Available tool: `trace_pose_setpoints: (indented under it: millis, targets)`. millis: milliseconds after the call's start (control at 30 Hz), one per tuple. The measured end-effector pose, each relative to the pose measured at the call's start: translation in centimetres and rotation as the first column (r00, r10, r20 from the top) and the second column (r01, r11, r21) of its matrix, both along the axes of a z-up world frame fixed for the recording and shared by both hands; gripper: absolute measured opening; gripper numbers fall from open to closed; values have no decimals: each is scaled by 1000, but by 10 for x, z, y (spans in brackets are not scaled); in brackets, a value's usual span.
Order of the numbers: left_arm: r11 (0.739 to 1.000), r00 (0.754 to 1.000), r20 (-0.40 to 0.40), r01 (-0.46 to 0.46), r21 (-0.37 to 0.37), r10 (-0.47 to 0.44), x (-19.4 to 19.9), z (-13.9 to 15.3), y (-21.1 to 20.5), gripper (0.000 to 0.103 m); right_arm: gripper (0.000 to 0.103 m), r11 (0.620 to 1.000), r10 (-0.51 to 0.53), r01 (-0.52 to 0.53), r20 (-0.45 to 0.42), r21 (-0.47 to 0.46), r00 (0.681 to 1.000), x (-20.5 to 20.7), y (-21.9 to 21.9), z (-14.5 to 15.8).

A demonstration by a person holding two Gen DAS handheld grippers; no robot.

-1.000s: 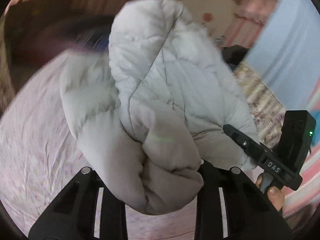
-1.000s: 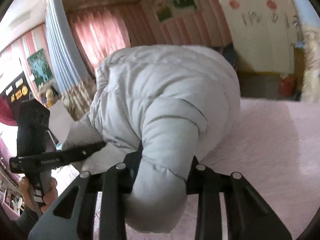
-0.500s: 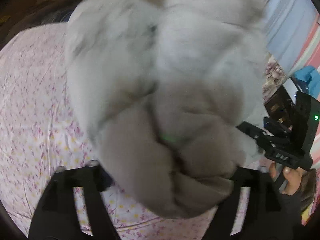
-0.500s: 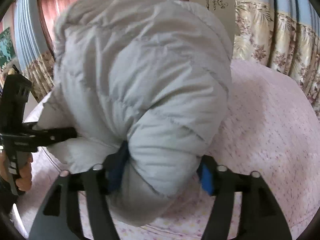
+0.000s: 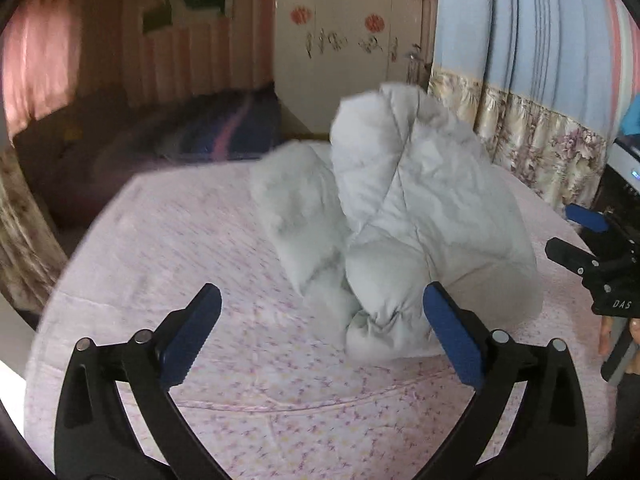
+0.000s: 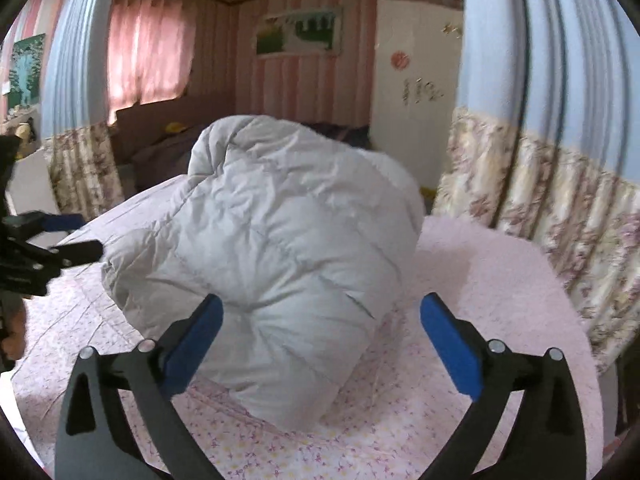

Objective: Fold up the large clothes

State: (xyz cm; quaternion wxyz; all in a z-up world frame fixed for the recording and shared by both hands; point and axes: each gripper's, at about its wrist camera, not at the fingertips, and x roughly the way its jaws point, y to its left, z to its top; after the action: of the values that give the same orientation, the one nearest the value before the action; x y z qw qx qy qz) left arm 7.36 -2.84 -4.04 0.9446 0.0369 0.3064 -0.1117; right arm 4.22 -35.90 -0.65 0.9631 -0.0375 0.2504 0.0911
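Note:
A pale grey puffy jacket lies in a bunched heap on the bed with the pink flowered sheet. My left gripper has its jaws opening wide; the jacket's near end sits between the blue pads, close to the right one, and neither presses on it. In the right wrist view the jacket fills the middle. My right gripper is also opening, its pads on either side of the jacket's near bulge without squeezing it. Each gripper shows at the edge of the other's view: right, left.
A flowered curtain hangs along the bed's right side, under blue drapes. A dark striped blanket lies beyond the bed's far edge. White wardrobe doors stand at the back. A hand holds the right gripper's handle.
Both grippers were shut on the lifted jacket; their jaws have spread wide and let it go. The jacket has dropped onto the bed, and both grippers have drawn back from it.

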Motion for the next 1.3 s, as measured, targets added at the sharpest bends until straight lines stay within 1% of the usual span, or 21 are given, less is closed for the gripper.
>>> trace_pose_setpoints:
  millis: [100, 133, 200, 267, 367, 433, 533, 633, 700, 900, 1067, 1300]
  targets:
    - [1000, 999, 43, -24, 11, 24, -24, 10, 6, 100, 101, 998, -63, 63, 56, -10, 996, -23, 7, 4]
    - [999, 998, 52, -33, 12, 33, -29, 18, 3, 100, 101, 995, -98, 98, 72, 2, 993, -30, 6, 3]
    - [998, 996, 64, -61, 11, 60, -43, 19, 2, 100, 101, 990, -136, 133, 81, 38, 987, -43, 5, 2]
    - [997, 996, 50, -79, 2, 79, -51, 14, 0, 100, 101, 985, -167, 164, 51, 63, 985, -52, 4, 0]
    - [996, 996, 29, -87, -19, 87, -63, 6, -1, 100, 101, 972, -221, 218, 35, 85, 975, -64, 1, -1]
    - [995, 994, 47, -100, -20, 101, -71, -1, -7, 100, 101, 964, -255, 249, 55, 97, 965, -77, 2, -4]
    - [992, 987, 99, -127, 0, 126, -81, -10, -12, 100, 101, 956, -289, 284, 69, 79, 955, -84, 5, -17]
    - [992, 988, 86, -129, 6, 128, -84, -15, -15, 100, 101, 950, -297, 291, 44, 114, 954, -90, 3, -28]
    - [991, 985, 108, -133, 9, 131, -92, -14, -16, 100, 101, 945, -310, 302, 52, 125, 949, -95, 2, -28]
    - [987, 975, 172, -153, 43, 144, -105, -9, -18, 100, 101, 939, -336, 324, 113, 115, 935, -112, 5, -23]
    - [988, 973, 178, -153, 19, 147, -115, -3, -14, 100, 101, 940, -339, 327, 136, 98, 931, -124, 10, -18]
    - [986, 972, 182, -160, 37, 151, -124, -1, -17, 100, 101, 936, -351, 339, 153, 99, 924, -137, 11, -15]
